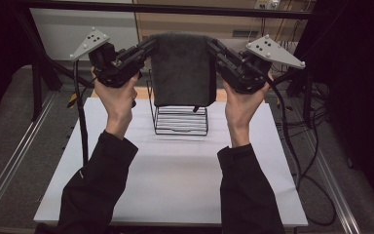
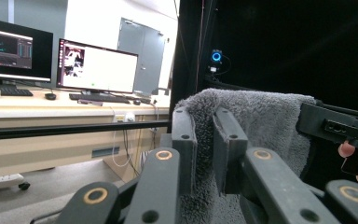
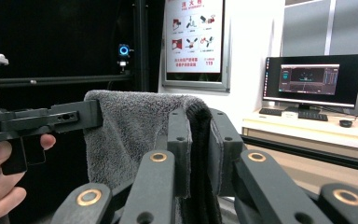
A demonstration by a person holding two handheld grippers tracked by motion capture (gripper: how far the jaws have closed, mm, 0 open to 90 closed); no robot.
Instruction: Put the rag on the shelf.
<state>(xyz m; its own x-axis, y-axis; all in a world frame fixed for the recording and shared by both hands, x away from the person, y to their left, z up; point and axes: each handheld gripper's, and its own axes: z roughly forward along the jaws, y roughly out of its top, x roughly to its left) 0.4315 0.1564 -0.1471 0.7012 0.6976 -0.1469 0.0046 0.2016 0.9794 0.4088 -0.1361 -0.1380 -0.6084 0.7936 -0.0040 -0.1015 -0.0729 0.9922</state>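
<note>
Grey towel (image 1: 182, 68) stretched between left tongs (image 1: 152, 45) and right tongs (image 1: 211, 46), both pinching its top corners.

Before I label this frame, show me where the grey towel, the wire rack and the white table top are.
grey towel (image 1: 182, 68): high view, middle of the hanging cloth.
wire rack (image 1: 181, 121): high view, its lower wire rungs under the towel.
white table top (image 1: 175, 180): high view, bare part near the person.

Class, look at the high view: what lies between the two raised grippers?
A grey towel hangs stretched between the left gripper and right gripper, each clamping a top corner, above the wire rack.
</note>
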